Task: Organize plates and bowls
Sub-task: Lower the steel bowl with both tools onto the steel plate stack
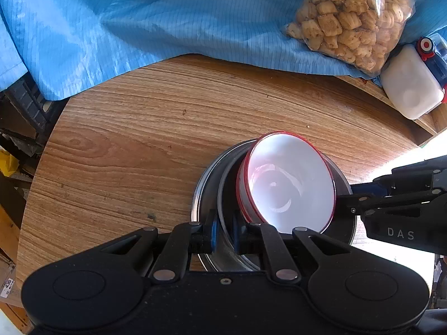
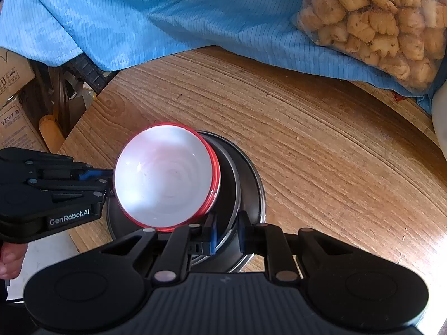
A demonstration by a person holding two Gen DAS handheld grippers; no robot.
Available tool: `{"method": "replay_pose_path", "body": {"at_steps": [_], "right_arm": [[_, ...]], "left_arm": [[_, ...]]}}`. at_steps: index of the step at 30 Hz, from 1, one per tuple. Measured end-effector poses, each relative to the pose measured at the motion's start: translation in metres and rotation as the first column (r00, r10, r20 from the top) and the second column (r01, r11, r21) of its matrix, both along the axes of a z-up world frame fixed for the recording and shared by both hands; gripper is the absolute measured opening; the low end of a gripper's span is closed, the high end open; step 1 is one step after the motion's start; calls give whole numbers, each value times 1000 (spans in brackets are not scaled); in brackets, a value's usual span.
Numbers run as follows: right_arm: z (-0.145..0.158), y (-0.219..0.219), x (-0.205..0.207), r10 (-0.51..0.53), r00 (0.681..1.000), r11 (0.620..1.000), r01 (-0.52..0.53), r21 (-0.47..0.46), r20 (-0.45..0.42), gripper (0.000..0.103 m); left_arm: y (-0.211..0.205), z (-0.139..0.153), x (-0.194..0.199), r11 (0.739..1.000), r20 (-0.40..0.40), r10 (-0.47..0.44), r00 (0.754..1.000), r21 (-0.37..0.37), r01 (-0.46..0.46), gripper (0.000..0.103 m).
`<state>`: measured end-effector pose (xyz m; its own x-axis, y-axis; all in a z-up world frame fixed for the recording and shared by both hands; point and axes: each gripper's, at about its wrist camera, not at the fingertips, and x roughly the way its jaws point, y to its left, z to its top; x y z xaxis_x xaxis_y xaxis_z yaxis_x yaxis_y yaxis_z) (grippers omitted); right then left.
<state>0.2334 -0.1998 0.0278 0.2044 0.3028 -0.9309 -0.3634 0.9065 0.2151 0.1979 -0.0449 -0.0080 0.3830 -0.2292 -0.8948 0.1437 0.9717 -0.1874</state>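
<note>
On the round wooden table (image 1: 139, 145) both tongs are clamped on the rim of a stack of metal plates (image 1: 206, 195), one on each side, with red-rimmed white bowls (image 1: 290, 184) nested in the middle, so the step in hand looks like carrying or setting down the whole stack as one load. Going left to right: the left gripper (image 1: 223, 237) is clenched on the near-left rim of the inner metal plate, its blue pads pinching the thin edge; the bowls sit just beyond it, white and glossy inside, red outside, at least two nested, and tilted rather than level, leaning toward one side of the stack; the right gripper (image 2: 226, 237) is likewise clenched on the metal rim at the opposite side. The plates themselves are dark, shiny steel with raised lips, one inside the other, and they seem to rest on the tabletop near its front edge. The next move, I judge, calls for both hands to act together and keep the rims level, since the tilted bowls could slide or tip. Behind lie a blue cloth (image 1: 139, 28), a bag of snacks (image 1: 352, 19) and a white container (image 1: 410, 83).
</note>
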Motion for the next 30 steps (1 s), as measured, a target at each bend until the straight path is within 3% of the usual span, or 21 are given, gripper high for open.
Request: {"method": "replay_pose_path", "body": {"at_steps": [30], "right_arm": [[-4,2,-3,11,1000,1000,-11,0,-25,16]], "left_arm": [[2,1,-4,1000,-4,4,1000,0,-4,8]]}}
